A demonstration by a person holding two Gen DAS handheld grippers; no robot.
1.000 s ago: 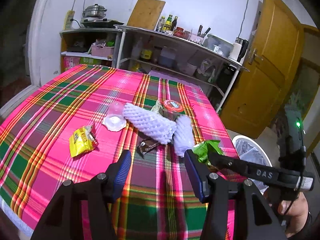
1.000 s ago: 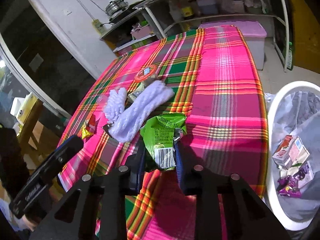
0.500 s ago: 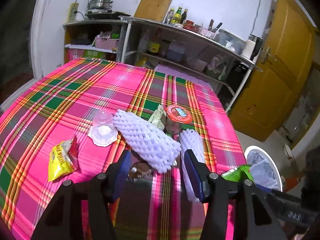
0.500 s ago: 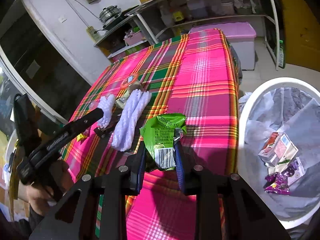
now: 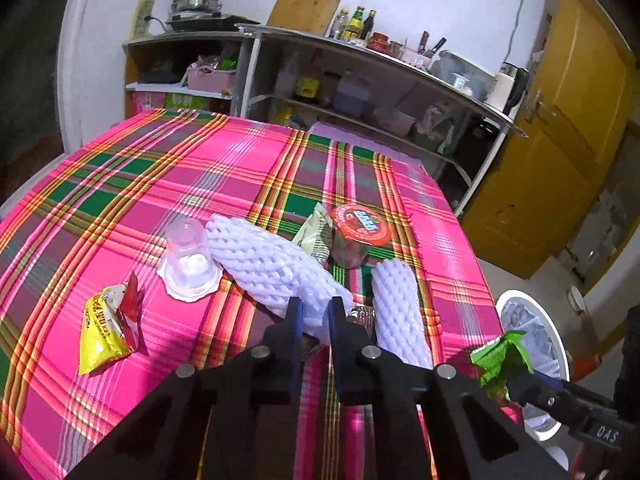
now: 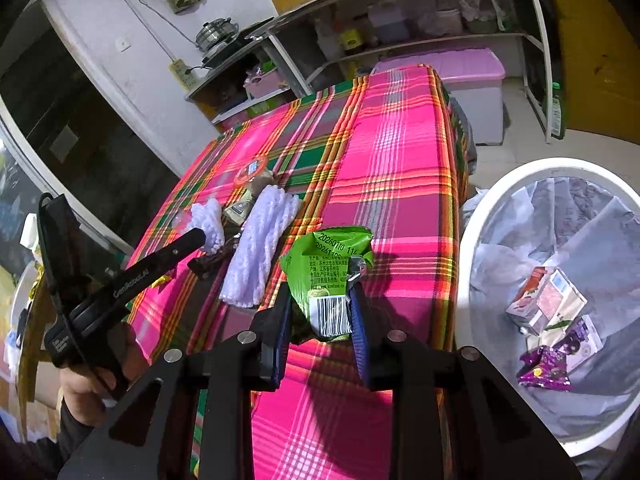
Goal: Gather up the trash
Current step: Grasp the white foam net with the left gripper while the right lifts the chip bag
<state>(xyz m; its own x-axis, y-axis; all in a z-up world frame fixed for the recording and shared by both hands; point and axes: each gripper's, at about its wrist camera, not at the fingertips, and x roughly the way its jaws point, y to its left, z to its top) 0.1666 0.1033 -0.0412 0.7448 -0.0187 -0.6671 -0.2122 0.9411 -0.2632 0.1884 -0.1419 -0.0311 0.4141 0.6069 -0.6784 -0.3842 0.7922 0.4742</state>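
Observation:
My left gripper (image 5: 316,314) is shut on the near end of a white foam net sleeve (image 5: 268,264) that lies on the plaid tablecloth (image 5: 160,184). A second foam sleeve (image 5: 396,308) lies just to its right. My right gripper (image 6: 320,312) is shut on a green snack wrapper (image 6: 328,268) and holds it over the table's right edge, next to the white trash bin (image 6: 468,240). The wrapper also shows in the left wrist view (image 5: 500,360).
On the cloth lie a yellow snack packet (image 5: 106,328), a clear plastic cup (image 5: 188,264), a red-lidded cup (image 5: 356,232), a grey-green packet (image 5: 316,236) and a dark wrapper (image 6: 212,260). The bin holds several cartons and wrappers (image 6: 548,308). Shelves (image 5: 360,92) stand behind.
My left gripper moved forward and closed on the near end of the foam sleeve. My right gripper carried the green wrapper rightward, closer to the bin.

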